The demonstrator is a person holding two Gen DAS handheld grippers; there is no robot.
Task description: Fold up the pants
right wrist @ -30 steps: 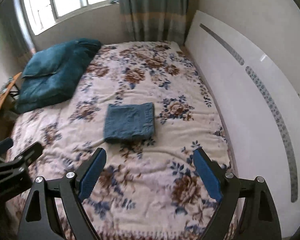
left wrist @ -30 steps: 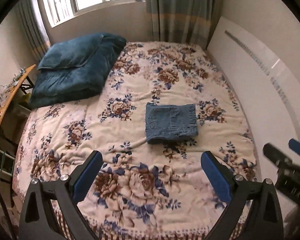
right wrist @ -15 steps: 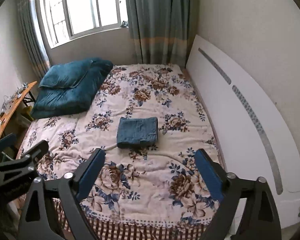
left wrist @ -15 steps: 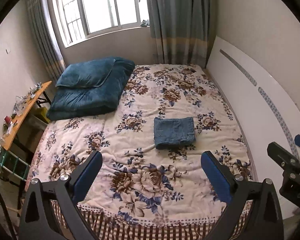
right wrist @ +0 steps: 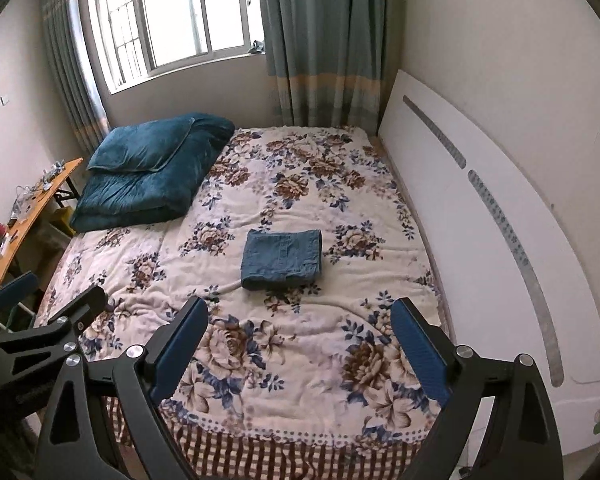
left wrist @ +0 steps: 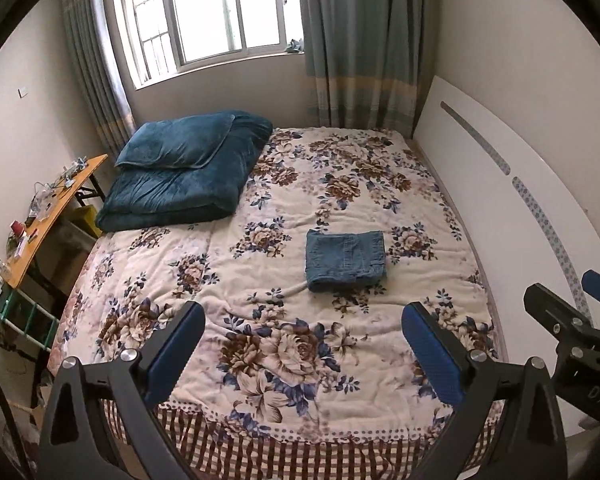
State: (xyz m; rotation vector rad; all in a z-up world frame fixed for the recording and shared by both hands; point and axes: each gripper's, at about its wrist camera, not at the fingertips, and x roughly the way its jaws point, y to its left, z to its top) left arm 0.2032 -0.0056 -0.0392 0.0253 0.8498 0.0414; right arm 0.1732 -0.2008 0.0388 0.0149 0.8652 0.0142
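The blue denim pants [left wrist: 345, 260] [right wrist: 282, 259] lie folded into a compact rectangle in the middle of the floral bed cover [left wrist: 284, 344] [right wrist: 284, 344]. My left gripper [left wrist: 302, 322] hangs open near the foot of the bed, well short of the pants, with nothing between its blue pads. My right gripper [right wrist: 300, 318] is likewise open and empty, held back from the pants. Each gripper shows at the edge of the other's view: the right gripper [left wrist: 572, 304] at the right of the left wrist view, the left gripper [right wrist: 52, 300] at the left of the right wrist view.
A folded teal quilt with a pillow [left wrist: 180, 168] [right wrist: 144, 172] lies at the bed's far left. A white headboard [left wrist: 500, 200] [right wrist: 480, 208] runs along the right side. A cluttered wooden desk [left wrist: 44, 216] [right wrist: 24, 216] stands at the left. Window and curtains are behind the bed.
Both grippers have pulled back and risen away from the bed, so the pants look smaller and more of the room shows. The pants have not moved.
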